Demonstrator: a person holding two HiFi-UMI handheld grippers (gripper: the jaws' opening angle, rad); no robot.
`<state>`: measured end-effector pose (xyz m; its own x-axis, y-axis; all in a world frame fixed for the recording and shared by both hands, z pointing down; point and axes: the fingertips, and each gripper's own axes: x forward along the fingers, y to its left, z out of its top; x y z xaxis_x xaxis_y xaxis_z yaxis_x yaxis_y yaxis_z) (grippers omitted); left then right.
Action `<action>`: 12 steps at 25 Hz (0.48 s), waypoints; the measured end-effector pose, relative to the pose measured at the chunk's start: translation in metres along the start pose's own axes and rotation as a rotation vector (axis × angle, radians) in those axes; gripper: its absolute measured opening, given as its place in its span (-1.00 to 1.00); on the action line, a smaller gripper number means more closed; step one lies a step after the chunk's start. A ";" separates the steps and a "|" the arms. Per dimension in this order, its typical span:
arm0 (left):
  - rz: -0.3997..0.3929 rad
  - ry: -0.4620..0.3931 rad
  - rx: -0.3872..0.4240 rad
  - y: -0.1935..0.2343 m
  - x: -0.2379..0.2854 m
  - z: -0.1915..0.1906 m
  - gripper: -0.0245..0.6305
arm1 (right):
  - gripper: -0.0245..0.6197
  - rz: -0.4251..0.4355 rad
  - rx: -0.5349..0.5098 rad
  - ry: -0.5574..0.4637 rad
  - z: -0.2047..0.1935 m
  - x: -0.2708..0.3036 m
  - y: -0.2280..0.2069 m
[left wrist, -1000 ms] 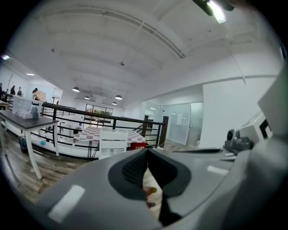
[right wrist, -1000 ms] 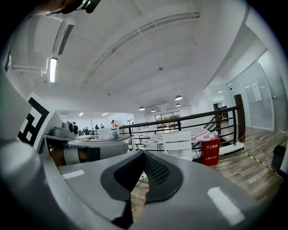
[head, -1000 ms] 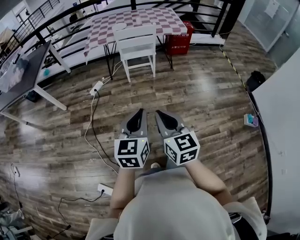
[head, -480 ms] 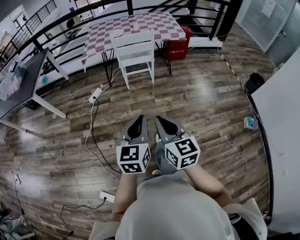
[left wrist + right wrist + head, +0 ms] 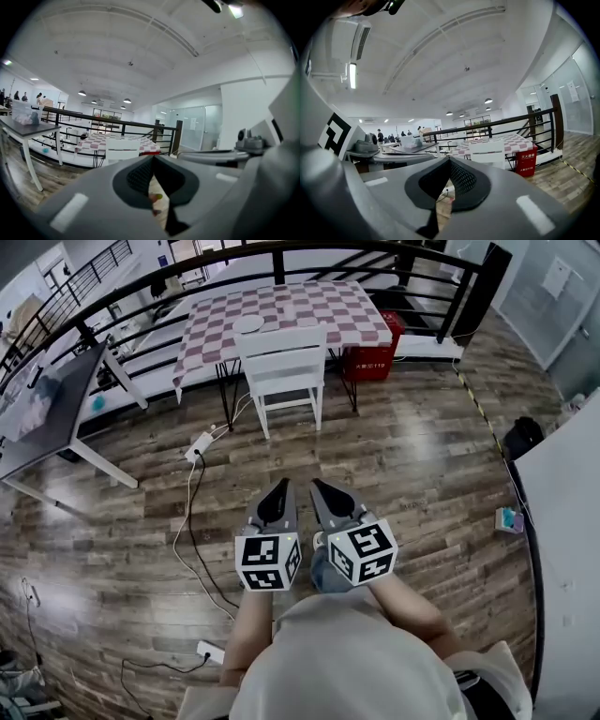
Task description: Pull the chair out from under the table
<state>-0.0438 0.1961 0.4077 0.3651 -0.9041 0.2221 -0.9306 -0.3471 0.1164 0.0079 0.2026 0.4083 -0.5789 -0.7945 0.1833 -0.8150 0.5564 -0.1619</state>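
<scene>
1. A wooden floor [image 5: 403, 456] opens wide, and all of it lies between the claws and the goal.
2. The checkered-cloth surface [image 5: 300, 306] stands straight ahead, at the far side.
3. The white chair [image 5: 281, 357] is tucked at the near edge of that surface, backrest facing us, top rail running crosswise.
4. The left claw [image 5: 279, 486] and right claw [image 5: 319, 486] are both pinched closed and empty. They point at the chair side by side, well apart from it, and neither is nearer. The left lines up on the backrest's middle.

Chair [image 5: 279, 367]: white
Tablecloth [image 5: 319, 307]: checked in red and white
Box [image 5: 373, 367]: red
Floor [image 5: 403, 456]: grained in brown
Railing [image 5: 278, 266]: painted black
Power strip [image 5: 199, 444]: white
</scene>
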 end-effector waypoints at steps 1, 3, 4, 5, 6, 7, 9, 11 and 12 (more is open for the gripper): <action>0.004 0.004 -0.003 0.004 0.010 0.004 -0.89 | -0.93 0.006 0.003 0.004 0.003 0.009 -0.006; 0.012 0.012 -0.005 0.011 0.031 0.011 -0.89 | -0.93 0.017 0.008 0.010 0.011 0.027 -0.020; 0.018 0.014 -0.005 0.014 0.041 0.015 -0.89 | -0.93 0.021 0.009 0.014 0.015 0.036 -0.027; 0.023 0.015 -0.006 0.018 0.051 0.019 -0.89 | -0.93 0.026 0.008 0.019 0.019 0.045 -0.034; 0.030 0.015 -0.008 0.021 0.061 0.023 -0.89 | -0.93 0.032 0.005 0.023 0.022 0.054 -0.040; 0.036 0.014 -0.011 0.025 0.072 0.027 -0.89 | -0.93 0.037 0.000 0.025 0.026 0.063 -0.047; 0.047 0.008 -0.017 0.032 0.093 0.034 -0.89 | -0.93 0.048 -0.012 0.026 0.034 0.080 -0.061; 0.053 0.004 -0.020 0.038 0.114 0.041 -0.89 | -0.93 0.058 -0.020 0.024 0.043 0.097 -0.075; 0.057 0.004 -0.020 0.041 0.125 0.044 -0.89 | -0.93 0.063 -0.024 0.025 0.048 0.104 -0.082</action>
<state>-0.0373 0.0580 0.3975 0.3119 -0.9212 0.2328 -0.9490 -0.2904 0.1225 0.0159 0.0621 0.3946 -0.6294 -0.7516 0.1974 -0.7770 0.6112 -0.1506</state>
